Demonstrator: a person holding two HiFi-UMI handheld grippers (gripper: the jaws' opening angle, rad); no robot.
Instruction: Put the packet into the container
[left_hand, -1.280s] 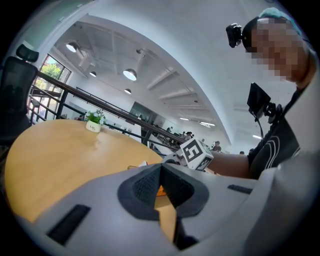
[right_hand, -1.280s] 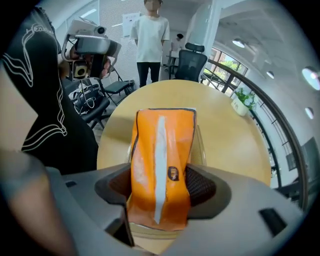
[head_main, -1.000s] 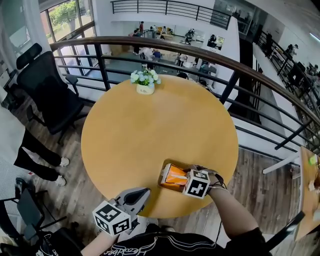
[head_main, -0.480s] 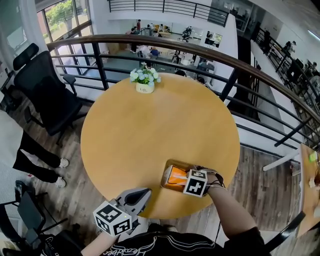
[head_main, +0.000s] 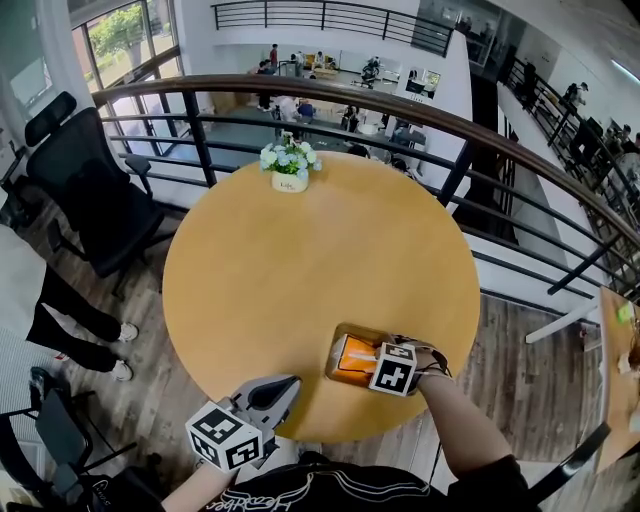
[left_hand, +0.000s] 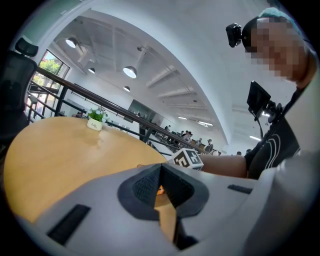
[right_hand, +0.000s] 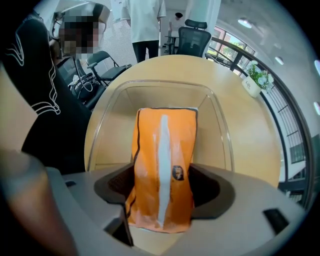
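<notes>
An orange packet (right_hand: 164, 165) with a white stripe lies lengthwise between the pads of my right gripper (right_hand: 162, 189), which is shut on it. Its far end reaches into a clear rectangular container (right_hand: 220, 131) on the round wooden table (head_main: 300, 260). In the head view the packet (head_main: 354, 355) sits inside the container (head_main: 335, 345) near the table's front edge, with my right gripper (head_main: 374, 362) over it. My left gripper (head_main: 268, 393) hovers at the table's near edge, left of the container. Its jaws (left_hand: 160, 186) are shut with nothing between them.
A small white pot of flowers (head_main: 290, 162) stands at the table's far side. A dark railing (head_main: 470, 130) curves behind the table, with a drop beyond it. A black office chair (head_main: 85, 190) and a person's legs (head_main: 70, 310) are at the left.
My right gripper has sunk slightly with the packet, which now lies flatter inside the container. The left gripper has stayed put.
</notes>
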